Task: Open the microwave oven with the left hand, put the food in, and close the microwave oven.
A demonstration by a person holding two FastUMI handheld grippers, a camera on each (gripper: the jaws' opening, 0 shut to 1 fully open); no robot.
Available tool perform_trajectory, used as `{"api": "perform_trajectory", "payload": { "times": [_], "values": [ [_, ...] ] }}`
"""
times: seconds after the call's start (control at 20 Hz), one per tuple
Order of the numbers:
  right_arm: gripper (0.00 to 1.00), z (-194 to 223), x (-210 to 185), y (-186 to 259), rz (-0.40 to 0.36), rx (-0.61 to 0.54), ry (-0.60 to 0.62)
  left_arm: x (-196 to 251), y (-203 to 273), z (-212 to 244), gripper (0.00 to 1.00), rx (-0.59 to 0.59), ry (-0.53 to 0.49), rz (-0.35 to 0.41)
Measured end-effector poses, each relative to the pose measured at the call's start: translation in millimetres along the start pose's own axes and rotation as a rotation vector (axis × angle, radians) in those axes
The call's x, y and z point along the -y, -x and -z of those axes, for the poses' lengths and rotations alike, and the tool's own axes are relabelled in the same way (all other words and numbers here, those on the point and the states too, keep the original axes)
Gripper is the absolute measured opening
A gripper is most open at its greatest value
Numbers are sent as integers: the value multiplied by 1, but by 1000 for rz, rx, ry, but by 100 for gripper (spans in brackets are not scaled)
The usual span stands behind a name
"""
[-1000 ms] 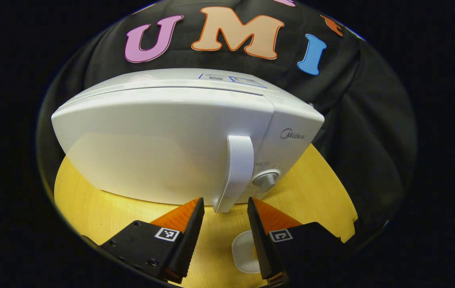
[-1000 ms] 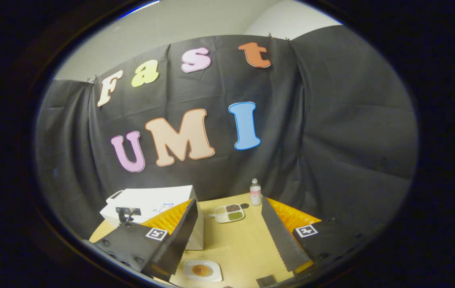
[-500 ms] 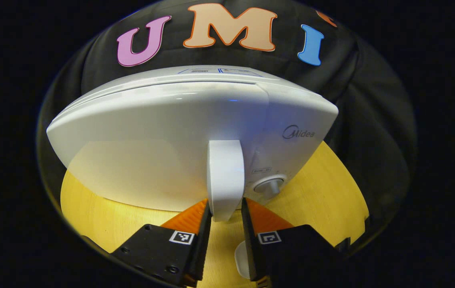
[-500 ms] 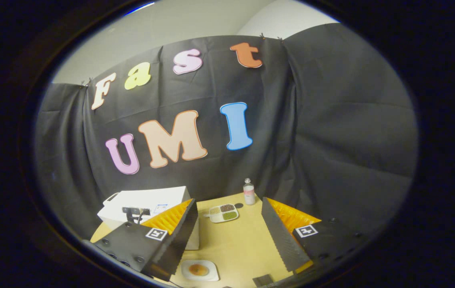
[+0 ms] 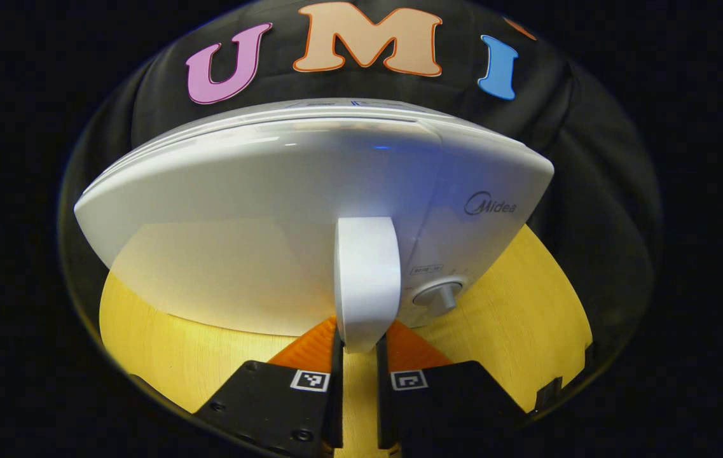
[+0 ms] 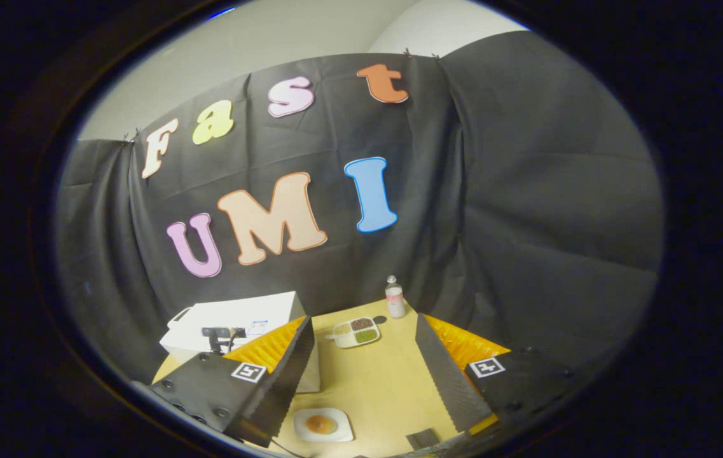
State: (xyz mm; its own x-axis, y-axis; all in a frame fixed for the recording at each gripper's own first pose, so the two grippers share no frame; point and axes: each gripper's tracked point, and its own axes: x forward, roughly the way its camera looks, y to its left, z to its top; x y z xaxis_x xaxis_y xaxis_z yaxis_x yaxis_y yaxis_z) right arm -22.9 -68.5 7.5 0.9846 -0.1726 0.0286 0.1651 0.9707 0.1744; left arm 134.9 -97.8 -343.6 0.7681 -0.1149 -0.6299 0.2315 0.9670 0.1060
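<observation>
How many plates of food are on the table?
2. A small white plate with something orange on it lies near the front, between the right tool's fingers. A divided tray sits farther back, beside the bottle. The microwave could hide more.

Dim booth, soft overhead glare on the microwave [image 5: 259,210], sharp focus, strong fisheye bending at edges.

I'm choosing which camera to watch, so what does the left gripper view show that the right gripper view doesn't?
Left gripper view: the door handle up close, with the left gripper jaws closed against its two sides, and the control knob beside it. The door looks shut.
Right gripper view: the plate of food near the open right gripper, plus a divided tray and a bottle farther back.
Shared: the white microwave and the wooden table.
</observation>
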Motion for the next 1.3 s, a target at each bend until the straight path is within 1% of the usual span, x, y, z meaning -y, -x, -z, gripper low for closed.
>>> {"api": "perform_trajectory", "payload": {
  "times": [0.25,0.5,0.55,0.65,0.9,1.1,1.15,1.3],
  "values": [
    [92,9,4,11,14,-19,7,0,2,0,16,19,-6,25],
    [92,29,-2,16,4,-68,0,1,3,0,11,40,-31,45],
    [92,34,-3,15,1,-80,4,1,3,0,8,41,-27,41],
    [92,40,-6,14,-6,-100,18,1,3,-1,5,57,14,27],
    [92,48,-10,11,-24,-121,41,0,3,-3,2,87,71,4],
    [92,52,-10,9,-27,-132,59,0,3,-4,1,94,85,-2],
    [99,54,-9,7,-27,-136,65,0,4,-3,1,85,84,2],
    [99,59,-2,3,-15,-158,83,0,3,-3,1,74,105,-3]
  ]
}}
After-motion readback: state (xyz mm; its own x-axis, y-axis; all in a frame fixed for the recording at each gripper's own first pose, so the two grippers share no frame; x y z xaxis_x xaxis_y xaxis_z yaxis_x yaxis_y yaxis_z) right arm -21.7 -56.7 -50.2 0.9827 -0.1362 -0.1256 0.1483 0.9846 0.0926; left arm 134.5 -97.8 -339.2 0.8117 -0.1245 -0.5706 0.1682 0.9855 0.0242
